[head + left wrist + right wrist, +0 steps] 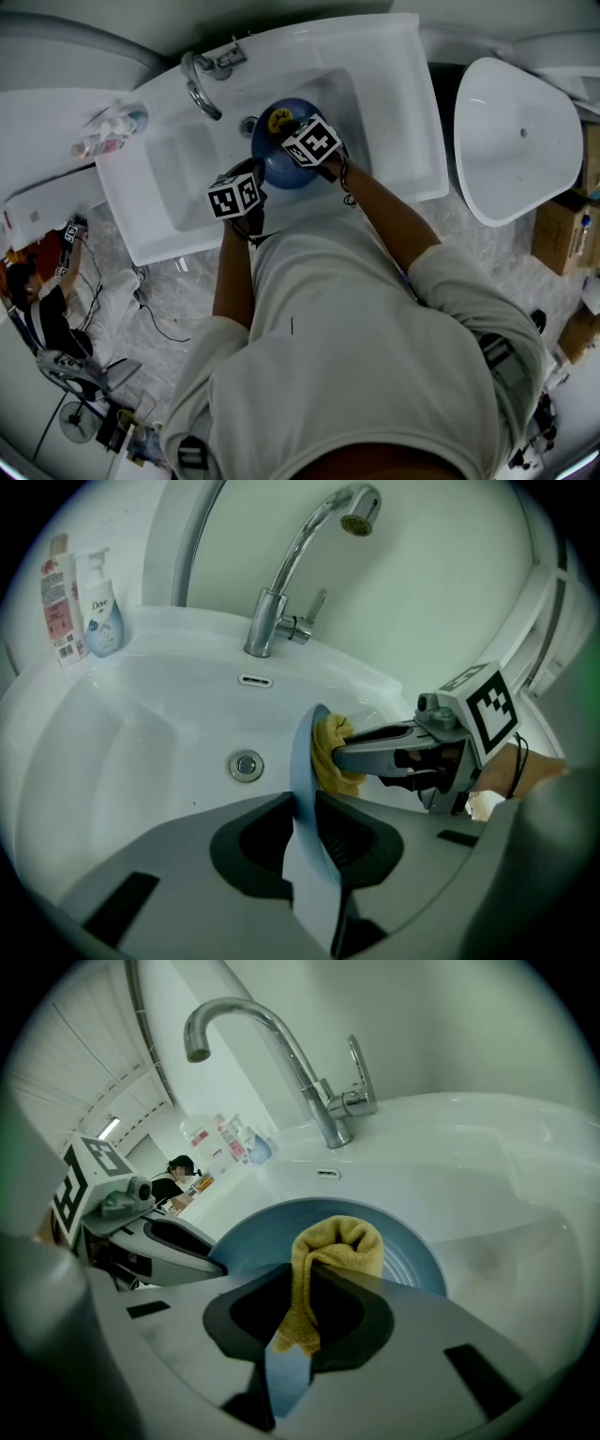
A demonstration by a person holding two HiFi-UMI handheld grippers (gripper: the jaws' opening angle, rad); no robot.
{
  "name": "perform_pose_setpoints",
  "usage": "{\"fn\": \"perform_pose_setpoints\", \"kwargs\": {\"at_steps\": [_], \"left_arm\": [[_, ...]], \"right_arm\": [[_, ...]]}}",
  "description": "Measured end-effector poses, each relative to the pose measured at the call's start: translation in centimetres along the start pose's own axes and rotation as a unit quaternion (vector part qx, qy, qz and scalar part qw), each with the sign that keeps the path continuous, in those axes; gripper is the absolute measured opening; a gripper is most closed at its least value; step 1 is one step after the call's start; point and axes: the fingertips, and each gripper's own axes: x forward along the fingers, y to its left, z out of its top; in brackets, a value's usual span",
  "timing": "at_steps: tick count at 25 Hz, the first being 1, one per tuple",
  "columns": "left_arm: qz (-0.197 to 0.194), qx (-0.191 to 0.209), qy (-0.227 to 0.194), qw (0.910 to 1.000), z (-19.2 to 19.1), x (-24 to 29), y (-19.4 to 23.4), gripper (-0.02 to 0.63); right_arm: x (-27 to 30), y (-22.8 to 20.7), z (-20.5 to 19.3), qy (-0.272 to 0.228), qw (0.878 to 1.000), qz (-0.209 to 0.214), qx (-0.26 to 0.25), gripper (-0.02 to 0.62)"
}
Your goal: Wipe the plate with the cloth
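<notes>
Blue plate (258, 1232) stands on edge over the basin of the white sink (398, 103), in front of the chrome faucet (281, 1044). Left gripper (305, 841) is clamped on the plate's lower rim, with one dark jaw pad pressed against each face of the rim. Right gripper (300, 1321) is clamped on the yellow cloth (337, 1246), which is folded into a wad between its jaws. The upper end of the wad projects beyond the jaws and lies against the ribbed inner face of the plate, near its centre. In the left gripper view the plate appears edge-on, with the cloth touching its right-hand face. The drain (247, 765) lies to the plate's left in the basin floor. A soap bottle (101, 611) stands on the sink ledge, left of the faucet.
</notes>
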Motion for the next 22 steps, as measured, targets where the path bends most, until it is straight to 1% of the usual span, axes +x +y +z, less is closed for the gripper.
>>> {"fn": "perform_pose_setpoints", "kwargs": {"at_steps": [4, 7, 10, 17, 22], "left_arm": [[0.001, -0.001, 0.001, 1.0000, 0.0, -0.1, 0.0, 0.087], [0.001, -0.004, 0.001, 1.0000, -0.1, 0.0, 0.1, 0.087], [-0.001, -0.005, 0.000, 1.0000, 0.0, 0.1, 0.3, 0.087], [0.001, -0.007, 0.003, 1.0000, -0.3, 0.0, 0.4, 0.087], [0.001, -0.007, 0.004, 1.0000, -0.3, 0.0, 0.4, 0.087]], "right_arm": [[0.2, 2.1, -0.2, 0.004, 0.999, 0.027, -0.022, 0.057], [0.3, 3.3, -0.9, 0.016, 0.998, 0.046, -0.043, 0.057], [0.4, 4.3, -1.9, 0.031, 0.996, 0.063, -0.053, 0.057], [0.7, 5.3, -5.2, 0.068, 0.992, 0.090, -0.056, 0.057], [0.7, 4.5, -6.8, 0.090, 0.989, 0.110, -0.036, 0.057]]}}
